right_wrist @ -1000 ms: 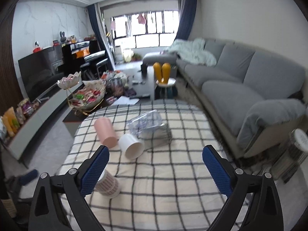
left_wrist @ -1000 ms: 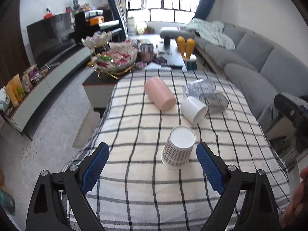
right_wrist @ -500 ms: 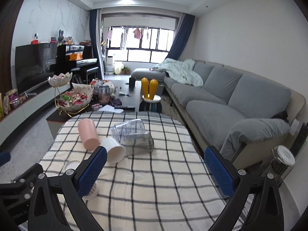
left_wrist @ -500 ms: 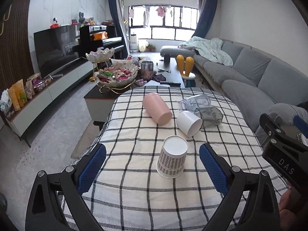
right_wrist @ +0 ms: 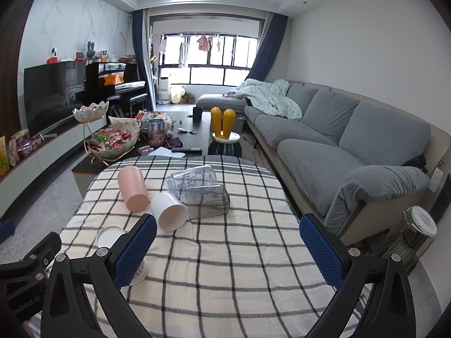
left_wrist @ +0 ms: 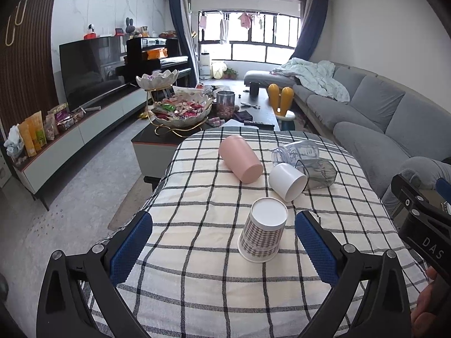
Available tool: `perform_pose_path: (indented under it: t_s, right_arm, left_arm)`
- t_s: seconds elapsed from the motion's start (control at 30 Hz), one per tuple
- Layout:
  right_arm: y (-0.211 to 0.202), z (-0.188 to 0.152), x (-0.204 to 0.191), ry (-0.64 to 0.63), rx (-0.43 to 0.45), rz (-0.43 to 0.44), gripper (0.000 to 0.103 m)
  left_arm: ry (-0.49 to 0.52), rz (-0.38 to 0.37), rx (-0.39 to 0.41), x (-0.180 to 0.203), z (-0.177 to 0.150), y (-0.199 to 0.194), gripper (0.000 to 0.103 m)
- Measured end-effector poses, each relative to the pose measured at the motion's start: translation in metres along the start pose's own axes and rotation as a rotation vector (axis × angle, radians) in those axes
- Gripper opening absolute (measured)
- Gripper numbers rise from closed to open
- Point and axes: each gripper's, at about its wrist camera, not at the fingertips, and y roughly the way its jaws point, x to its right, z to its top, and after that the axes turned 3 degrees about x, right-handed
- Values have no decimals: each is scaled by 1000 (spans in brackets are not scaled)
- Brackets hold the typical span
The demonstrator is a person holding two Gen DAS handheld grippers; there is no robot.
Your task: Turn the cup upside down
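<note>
The left hand-held gripper was spread wide, its blue pads apart on either side of open air and pinching nothing. Just ahead of it, between the two fingers in the left wrist view, the plaid paper cup stood upside down on the checked surface, its wide rim on the cloth and its white base facing up, leaning a little. It touched neither pad.

The right hand-held gripper was likewise spread and empty, hovering over the bare right part of the surface. In its view the plaid paper cup showed only partly, behind the gripper's left finger, near the surface's left edge.

Farther back lay four more vessels on their sides. A pink cup lay with its closed end toward the camera. Just to its right a white cup lay with its mouth toward the camera, touching a smoky glass tumbler behind it. A clear measuring jar lay just behind those two.

Beyond the surface stood a dark coffee table carrying a tiered dish of sweets, and a grey sofa ran along the right wall.
</note>
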Motion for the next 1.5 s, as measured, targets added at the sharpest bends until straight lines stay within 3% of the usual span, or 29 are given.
perform_pose_path:
  t_s: [1.5]
  right_arm:
    - [4,0,0,6,-11,8,102]
  left_arm:
    - [5,10,-23,-1,-2,1,103]
